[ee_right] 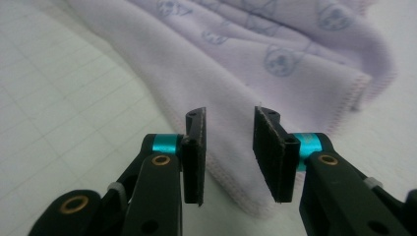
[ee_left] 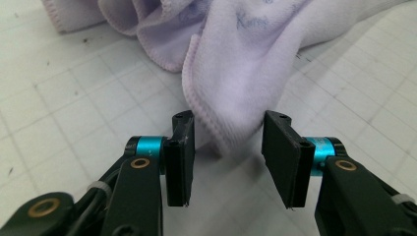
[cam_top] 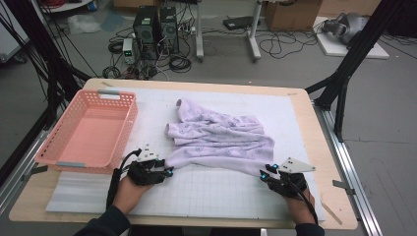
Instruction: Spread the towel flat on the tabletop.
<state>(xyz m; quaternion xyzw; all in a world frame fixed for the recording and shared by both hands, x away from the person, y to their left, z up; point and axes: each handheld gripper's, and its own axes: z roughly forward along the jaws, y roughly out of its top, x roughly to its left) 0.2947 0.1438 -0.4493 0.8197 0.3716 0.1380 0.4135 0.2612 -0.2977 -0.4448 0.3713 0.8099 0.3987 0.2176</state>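
Towel corners being left between parted jaws

A lilac towel (cam_top: 219, 140) is lying rumpled at mid-frame, its near edge drawn straight but folding not yet done; the basket (cam_top: 88, 129) at left is being left bare. One corner is lying between each gripper's parted jaws, left (ee_left: 227, 142) and right (ee_right: 228, 147), no pads pressing.
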